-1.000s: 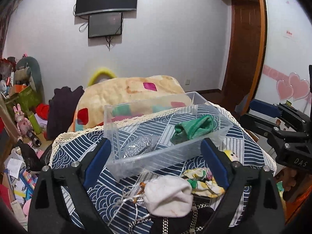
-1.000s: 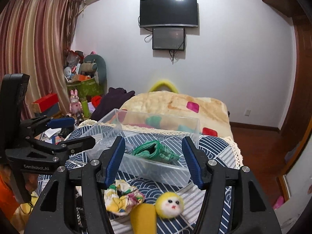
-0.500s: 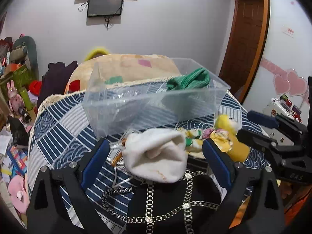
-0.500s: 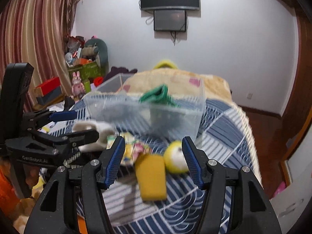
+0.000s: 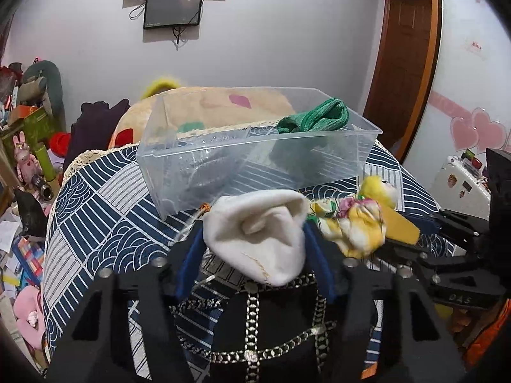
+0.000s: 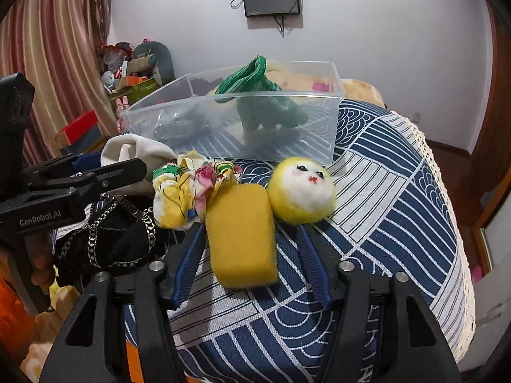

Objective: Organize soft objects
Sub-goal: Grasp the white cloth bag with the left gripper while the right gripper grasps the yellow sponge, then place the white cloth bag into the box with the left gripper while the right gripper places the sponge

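Note:
A clear plastic bin on the patterned table holds a green knitted item and a silvery item. My left gripper is shut on a white sock in front of the bin. My right gripper straddles a yellow sponge, its jaws close to the sponge's sides; whether they grip it is unclear. A floral cloth and a yellow plush head lie beside it.
A black item with a silver chain lies at the table's near edge. The tablecloth's lace edge drops off to the right. A bed with a blanket stands behind, and clutter lines the left wall.
Both grippers have dropped low and moved forward onto the table. The left jaws have closed on the white sock. The right jaws have narrowed around the yellow sponge.

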`<action>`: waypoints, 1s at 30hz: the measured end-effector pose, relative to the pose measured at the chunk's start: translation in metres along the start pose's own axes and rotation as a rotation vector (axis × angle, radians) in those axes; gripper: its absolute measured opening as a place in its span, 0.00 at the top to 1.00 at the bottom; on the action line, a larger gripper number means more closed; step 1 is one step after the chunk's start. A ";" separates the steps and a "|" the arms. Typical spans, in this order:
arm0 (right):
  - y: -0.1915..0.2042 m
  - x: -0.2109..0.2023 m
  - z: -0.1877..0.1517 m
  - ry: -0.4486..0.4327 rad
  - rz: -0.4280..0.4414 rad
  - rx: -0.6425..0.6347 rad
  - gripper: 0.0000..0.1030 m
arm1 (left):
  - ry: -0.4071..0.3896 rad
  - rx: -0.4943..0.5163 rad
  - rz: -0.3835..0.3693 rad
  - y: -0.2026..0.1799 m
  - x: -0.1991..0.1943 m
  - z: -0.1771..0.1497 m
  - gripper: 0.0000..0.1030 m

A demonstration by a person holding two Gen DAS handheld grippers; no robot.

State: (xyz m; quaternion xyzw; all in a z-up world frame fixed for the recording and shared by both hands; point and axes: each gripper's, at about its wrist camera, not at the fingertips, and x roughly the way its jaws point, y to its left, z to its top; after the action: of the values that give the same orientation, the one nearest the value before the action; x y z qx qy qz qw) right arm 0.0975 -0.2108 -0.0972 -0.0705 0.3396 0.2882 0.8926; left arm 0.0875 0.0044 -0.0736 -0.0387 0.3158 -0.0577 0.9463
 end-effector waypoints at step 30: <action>0.002 -0.061 0.058 -0.268 -0.046 -0.030 0.68 | -0.214 0.008 -0.014 0.006 -0.072 0.047 0.73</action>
State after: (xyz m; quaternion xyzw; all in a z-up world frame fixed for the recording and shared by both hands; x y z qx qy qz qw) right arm 0.0925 -0.2184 -0.0138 -0.0527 0.2113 0.2794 0.9351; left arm 0.0595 0.0214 0.0059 -0.0430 0.2127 -0.0611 0.9743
